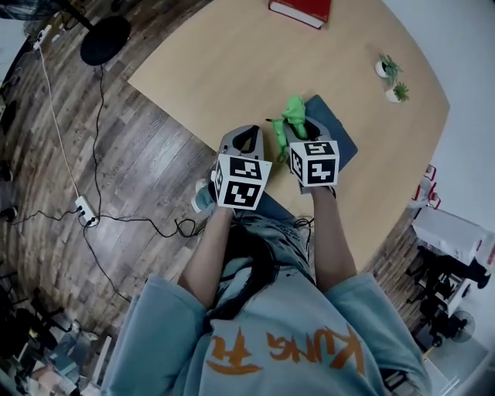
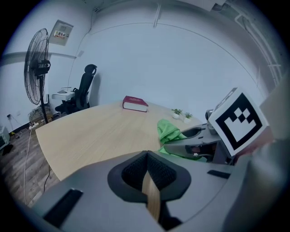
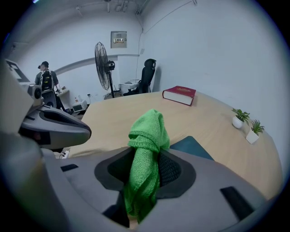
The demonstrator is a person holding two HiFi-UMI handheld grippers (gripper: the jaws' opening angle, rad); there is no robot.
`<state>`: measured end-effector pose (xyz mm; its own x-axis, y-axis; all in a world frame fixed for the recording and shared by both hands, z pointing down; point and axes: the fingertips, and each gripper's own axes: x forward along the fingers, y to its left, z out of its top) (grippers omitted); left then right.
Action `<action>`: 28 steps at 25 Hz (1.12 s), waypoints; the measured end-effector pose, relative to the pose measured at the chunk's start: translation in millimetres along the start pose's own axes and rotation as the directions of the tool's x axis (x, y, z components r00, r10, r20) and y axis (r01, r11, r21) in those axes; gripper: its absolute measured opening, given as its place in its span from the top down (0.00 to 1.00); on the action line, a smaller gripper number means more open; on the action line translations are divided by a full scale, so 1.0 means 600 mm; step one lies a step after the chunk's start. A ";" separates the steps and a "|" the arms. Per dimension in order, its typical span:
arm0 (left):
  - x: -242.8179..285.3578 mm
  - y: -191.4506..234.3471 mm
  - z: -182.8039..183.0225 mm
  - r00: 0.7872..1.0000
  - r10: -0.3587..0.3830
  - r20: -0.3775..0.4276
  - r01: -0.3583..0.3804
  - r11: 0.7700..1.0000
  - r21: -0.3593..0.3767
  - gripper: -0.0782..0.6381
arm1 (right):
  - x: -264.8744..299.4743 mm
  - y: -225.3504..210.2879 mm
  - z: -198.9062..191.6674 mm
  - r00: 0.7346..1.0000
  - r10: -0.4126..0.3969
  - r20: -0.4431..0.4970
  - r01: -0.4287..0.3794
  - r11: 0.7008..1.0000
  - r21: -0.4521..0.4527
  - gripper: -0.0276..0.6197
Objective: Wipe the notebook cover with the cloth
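A light wooden table (image 1: pixel 232 69) with a rounded outline carries four things. A red book (image 1: pixel 301 11) lies flat at its far edge. Toward the right edge a small potted plant (image 1: pixel 384 67) stands in a white pot, with a second potted plant (image 1: pixel 397 93) just beside it. A dark teal notebook (image 1: pixel 344 139) lies flat close to the near edge, well apart from the book. The rest of the tabletop is bare wood grain.
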<state>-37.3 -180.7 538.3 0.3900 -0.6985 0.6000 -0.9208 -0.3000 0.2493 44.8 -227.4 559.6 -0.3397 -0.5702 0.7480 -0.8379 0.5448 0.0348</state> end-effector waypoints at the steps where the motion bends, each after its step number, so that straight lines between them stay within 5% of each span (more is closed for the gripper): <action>1: -0.001 0.003 -0.003 1.000 0.002 -0.003 -0.002 1.000 -0.002 0.87 | 0.002 0.000 -0.004 1.000 -0.002 -0.006 0.002 1.000 0.002 0.76; 28: 0.056 -0.069 0.001 0.994 -0.089 -0.069 0.096 0.991 0.095 0.87 | -0.059 -0.086 -0.088 0.998 -0.067 -0.015 0.068 0.991 0.117 0.75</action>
<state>14.0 -192.4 547.6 0.4692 -0.6225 0.6264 -0.8746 -0.4257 0.2320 122.6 -202.9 566.4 -0.2765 -0.5964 0.7535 -0.9032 0.4292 0.0083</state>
